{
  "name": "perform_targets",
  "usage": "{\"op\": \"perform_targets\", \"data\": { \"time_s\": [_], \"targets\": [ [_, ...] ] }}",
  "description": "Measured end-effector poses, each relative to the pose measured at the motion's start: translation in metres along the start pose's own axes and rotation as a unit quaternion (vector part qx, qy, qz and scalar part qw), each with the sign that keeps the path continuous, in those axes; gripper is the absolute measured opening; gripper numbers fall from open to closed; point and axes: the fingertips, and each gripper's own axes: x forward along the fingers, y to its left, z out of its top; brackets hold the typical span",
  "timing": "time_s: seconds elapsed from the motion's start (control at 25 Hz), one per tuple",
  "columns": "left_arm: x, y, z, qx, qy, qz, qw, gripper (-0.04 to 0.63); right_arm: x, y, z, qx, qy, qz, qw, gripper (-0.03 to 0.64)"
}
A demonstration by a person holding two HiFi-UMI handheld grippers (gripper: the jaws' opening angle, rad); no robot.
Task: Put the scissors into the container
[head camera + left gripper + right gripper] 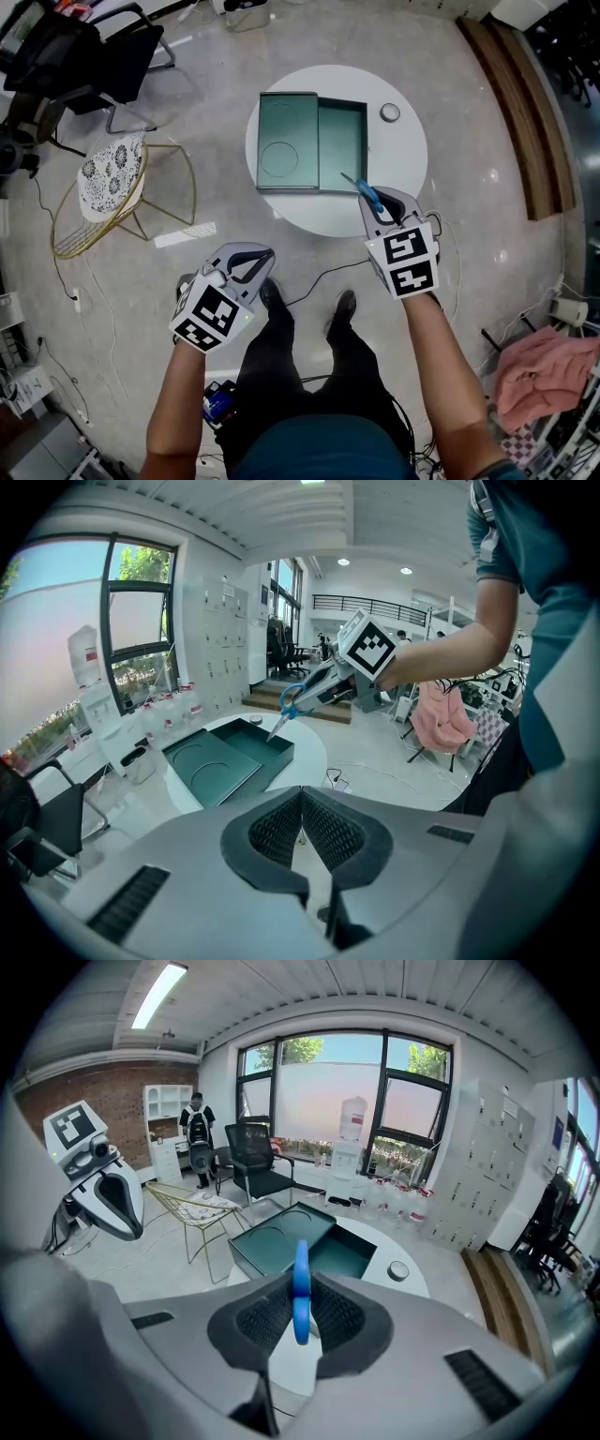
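- Scissors [367, 194] are clamped by the blue handle in the right gripper [382, 208], with the blades over the near edge of the container [342, 141].
- Lowering and release are not yet done.
- The left gripper [251, 265] is seen closed and empty.

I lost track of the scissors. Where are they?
Head view, right side: the scissors are clamped in the right gripper above the table, blade tip above the near edge of the green container.

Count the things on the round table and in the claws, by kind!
Scissors: 1
Green container: 1
Green lid: 1
Small round thing: 1
Total: 4
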Motion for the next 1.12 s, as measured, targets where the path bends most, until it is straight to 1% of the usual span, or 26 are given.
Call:
{"op": "perform_targets", "data": {
  "time_s": [0.36, 0.8, 1.12],
  "targets": [
    [0.014, 0.003, -0.006, -0.005, 0.004, -0.009, 0.9999, 0.018, 0.021, -0.013, -0.011, -0.006, 0.014, -0.005, 1.000, 0.069],
    [0.029, 0.002, -0.018, -0.006, 0.007, -0.016, 0.9998, 0.018, 0.043, -0.013, -0.033, -0.009, 0.029, -0.001, 1.000, 0.069],
    [0.039, 0.007, -0.027, -0.007, 0.010, -0.024, 0.9996, 0.018, 0.061, -0.016, -0.037, -0.011, 0.035, 0.001, 0.999, 0.069]
  ]
}}
